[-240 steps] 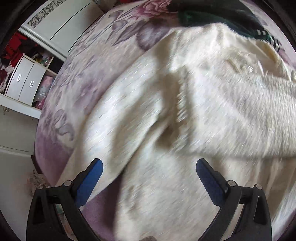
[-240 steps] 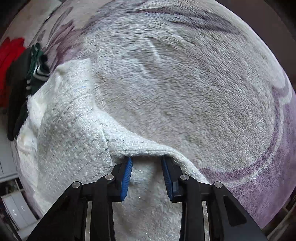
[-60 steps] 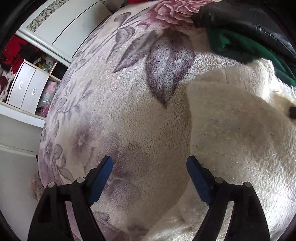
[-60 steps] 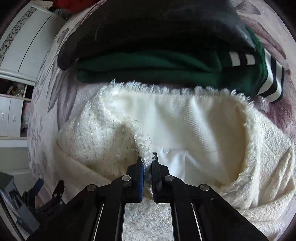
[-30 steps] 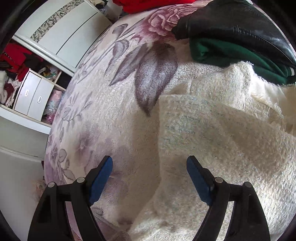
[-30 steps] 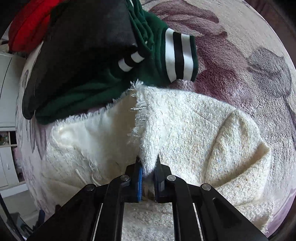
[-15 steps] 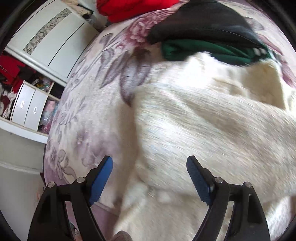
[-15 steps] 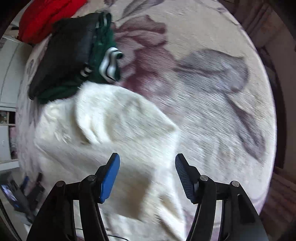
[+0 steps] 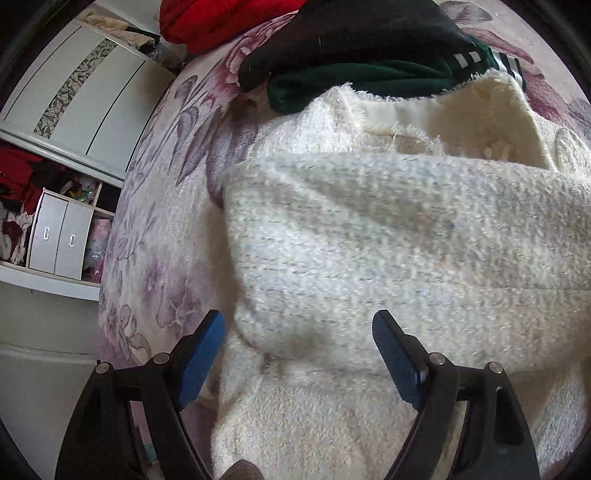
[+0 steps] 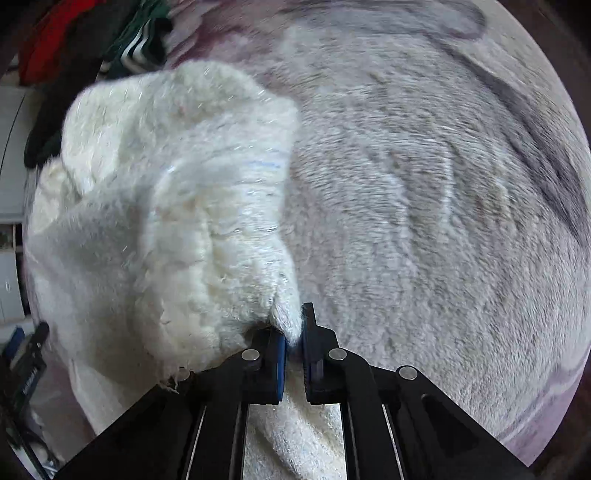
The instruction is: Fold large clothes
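Note:
A cream fuzzy knitted garment lies partly folded on a floral plush blanket. My left gripper is open and empty, held just above the garment's near fold, its blue pads on either side of the fabric without touching. In the right wrist view the same garment is bunched at the left. My right gripper is shut on the garment's right-hand edge and holds it above the blanket.
A stack of folded clothes, black on dark green with white stripes, lies just beyond the cream garment. A red garment lies behind it. A white wardrobe and drawers stand left of the bed.
My right gripper, open half a second ago, has closed on the cream garment's edge. My left gripper has stayed open and come closer over the garment.

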Demonstrator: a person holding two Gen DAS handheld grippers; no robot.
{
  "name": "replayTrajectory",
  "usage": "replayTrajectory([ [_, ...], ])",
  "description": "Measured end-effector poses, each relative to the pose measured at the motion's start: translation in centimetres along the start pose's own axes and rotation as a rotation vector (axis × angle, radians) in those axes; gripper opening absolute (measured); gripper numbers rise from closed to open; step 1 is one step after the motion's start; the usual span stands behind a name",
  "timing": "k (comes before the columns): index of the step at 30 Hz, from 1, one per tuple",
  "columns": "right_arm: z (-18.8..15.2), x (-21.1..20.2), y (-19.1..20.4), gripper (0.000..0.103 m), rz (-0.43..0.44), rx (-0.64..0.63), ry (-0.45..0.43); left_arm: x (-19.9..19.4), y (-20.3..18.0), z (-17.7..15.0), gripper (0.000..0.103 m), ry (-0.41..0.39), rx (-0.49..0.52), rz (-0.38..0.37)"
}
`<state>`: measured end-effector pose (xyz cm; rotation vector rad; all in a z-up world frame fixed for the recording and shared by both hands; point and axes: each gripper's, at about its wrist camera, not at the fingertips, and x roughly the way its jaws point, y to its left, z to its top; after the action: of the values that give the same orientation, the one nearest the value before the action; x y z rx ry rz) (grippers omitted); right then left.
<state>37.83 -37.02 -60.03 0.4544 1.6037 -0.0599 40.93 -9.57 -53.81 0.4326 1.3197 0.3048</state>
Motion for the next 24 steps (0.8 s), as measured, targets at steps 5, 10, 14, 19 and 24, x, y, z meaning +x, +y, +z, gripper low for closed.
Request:
replayTrajectory([
  [5, -0.7, 0.8, -5.2, 0.011, 0.247, 0.282, 0.100, -0.7, 3.4, -2.3, 0.082, 0.038, 0.012, 0.061],
  [10, 0.1, 1.1, -1.1, 0.010, 0.173, 0.064, 0.169, -1.4, 6.0, -4.8, 0.082, 0.066, 0.009, 0.121],
  [14, 0.1, -1.2, -1.6, 0.007, 0.069, 0.132, 0.073, -1.5, 6.9, -5.3, 0.082, 0.077, -0.026, 0.116],
  [19, -0.1, -3.3, -3.1, 0.018, 0.216, 0.252, 0.147, -1.7, 6.1, -3.6, 0.082, 0.012, -0.057, 0.096],
  [24, 3.5, -7.2, -4.0, 0.060, 0.233, 0.291, 0.019, -1.3, 3.7, 0.0, 0.082, -0.062, -0.055, 0.087],
])
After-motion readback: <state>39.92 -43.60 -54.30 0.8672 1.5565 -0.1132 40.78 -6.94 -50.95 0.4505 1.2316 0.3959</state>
